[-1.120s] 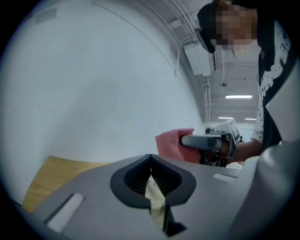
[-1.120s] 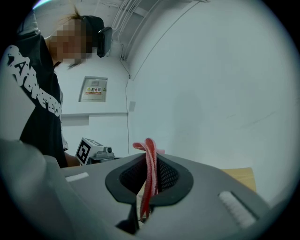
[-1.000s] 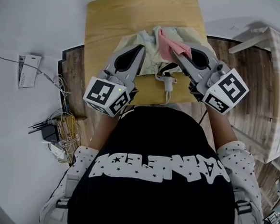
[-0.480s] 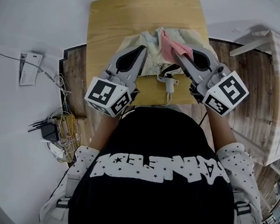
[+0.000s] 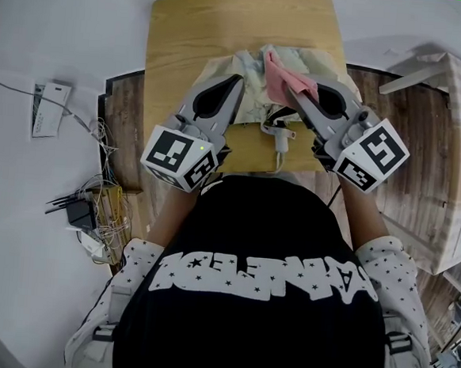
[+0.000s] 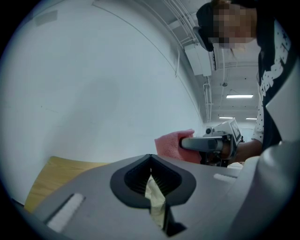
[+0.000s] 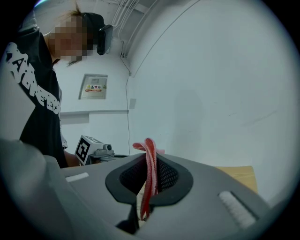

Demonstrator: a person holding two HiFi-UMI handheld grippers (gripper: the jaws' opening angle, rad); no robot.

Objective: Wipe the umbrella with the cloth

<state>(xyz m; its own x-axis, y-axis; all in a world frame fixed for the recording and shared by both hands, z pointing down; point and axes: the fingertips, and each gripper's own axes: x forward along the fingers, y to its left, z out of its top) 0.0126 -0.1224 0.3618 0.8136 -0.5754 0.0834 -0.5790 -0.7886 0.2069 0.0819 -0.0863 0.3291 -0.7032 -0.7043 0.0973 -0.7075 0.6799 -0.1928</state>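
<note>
A pale cream-green folded umbrella [image 5: 250, 82] lies on the small wooden table [image 5: 195, 26], its white handle [image 5: 278, 135] pointing toward the person. My left gripper [image 5: 237, 80] is shut on a fold of the umbrella fabric [image 6: 154, 199], seen pinched between its jaws in the left gripper view. My right gripper [image 5: 290, 87] is shut on the pink cloth [image 5: 282, 78], which rests on the umbrella's right side. The pink cloth [image 7: 150, 178] shows as a thin strip clamped between the jaws in the right gripper view, and as a pink cloth [image 6: 173, 143] bunch from the left.
The table's near edge lies just before the person's black shirt [image 5: 262, 285]. Cables and a power strip [image 5: 93, 216] clutter the floor at left. A white device [image 5: 47, 109] lies on the pale floor. Cardboard boxes [image 5: 457, 133] stand at right on the wooden floor.
</note>
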